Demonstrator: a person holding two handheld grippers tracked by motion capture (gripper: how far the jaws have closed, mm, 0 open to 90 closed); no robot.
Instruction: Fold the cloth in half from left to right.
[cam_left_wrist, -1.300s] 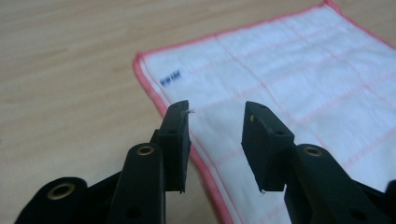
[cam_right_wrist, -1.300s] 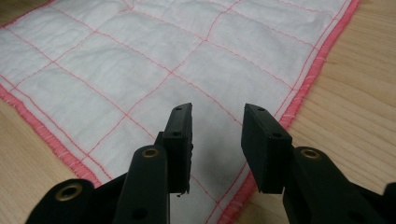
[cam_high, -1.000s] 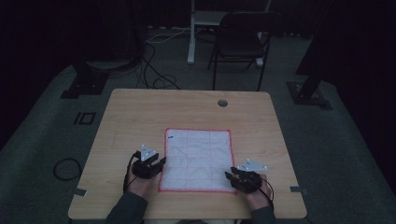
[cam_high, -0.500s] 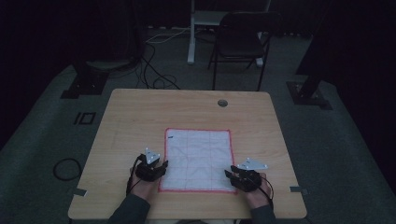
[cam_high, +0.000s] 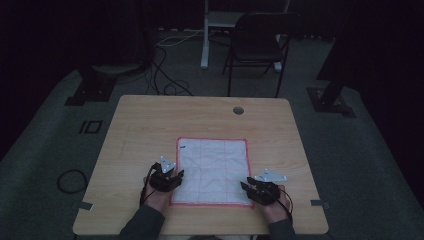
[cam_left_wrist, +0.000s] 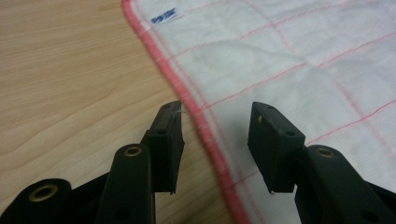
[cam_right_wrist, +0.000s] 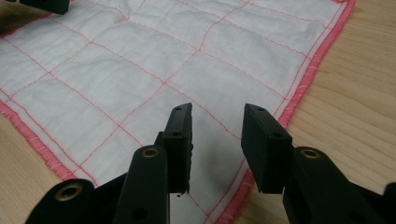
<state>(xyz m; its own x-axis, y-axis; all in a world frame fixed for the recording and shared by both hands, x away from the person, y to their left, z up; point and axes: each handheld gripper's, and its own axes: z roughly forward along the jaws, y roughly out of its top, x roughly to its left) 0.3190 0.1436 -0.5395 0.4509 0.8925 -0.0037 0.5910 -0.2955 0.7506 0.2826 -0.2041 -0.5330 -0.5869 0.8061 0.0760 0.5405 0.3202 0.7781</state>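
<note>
Here the white cloth (cam_high: 211, 170) with pink hem and grid lines lies flat on the near middle of the wooden table (cam_high: 150, 125), a small blue tag (cam_left_wrist: 163, 16) near its far left corner. Your left gripper (cam_left_wrist: 217, 116) sits at its left edge, jaws just been opening, now wide and straddling the hem, pressing on nothing. Your right gripper (cam_right_wrist: 217, 119) is over the near right corner, jaws apart, empty. Behind the table, a dark chair (cam_high: 257, 42).

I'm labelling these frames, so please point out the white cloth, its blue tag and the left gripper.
white cloth (cam_high: 212, 165), high view, middle of its checked surface.
blue tag (cam_left_wrist: 164, 16), left gripper view, on the tag near the red hem.
left gripper (cam_left_wrist: 215, 116), left gripper view, midway between its open fingers.
</note>
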